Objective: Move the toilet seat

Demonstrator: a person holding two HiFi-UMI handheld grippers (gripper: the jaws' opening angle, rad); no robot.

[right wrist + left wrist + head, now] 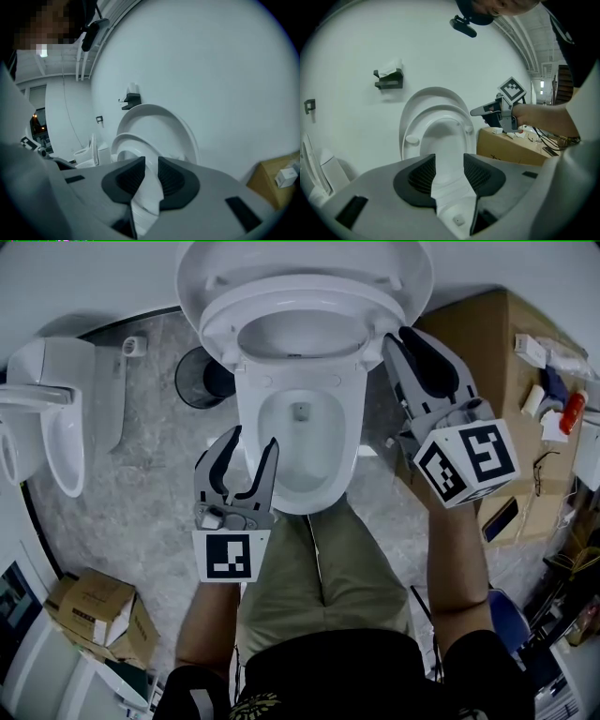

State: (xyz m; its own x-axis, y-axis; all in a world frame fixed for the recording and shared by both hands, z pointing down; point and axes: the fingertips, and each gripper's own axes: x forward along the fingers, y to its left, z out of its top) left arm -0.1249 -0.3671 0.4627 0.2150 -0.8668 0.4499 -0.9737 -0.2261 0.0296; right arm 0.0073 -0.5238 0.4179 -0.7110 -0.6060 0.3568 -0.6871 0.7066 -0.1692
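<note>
The raised lid [208, 262] and second toilet [58, 418] run off the head view's edges

A: Any words or numbers to read here?

B: None. The left gripper [253, 439] and the right gripper [398, 337] each bear a cube. The left cube [232, 557] and the right cube [469, 463] show only black-and-white square patterns, no letters.

A: And the boxes?

B: The small box [98, 610] on the floor has a white label [82, 622], too small to read. The big box [511, 147] has dark print, blurred.

Grey floor [141, 521] carries toilet [251, 432], black bin [197, 381] just beside; 2nd toilet [58, 418] at left edge; cardboard boxes at right edge [483, 334] & btm-left corner [94, 606].
</note>
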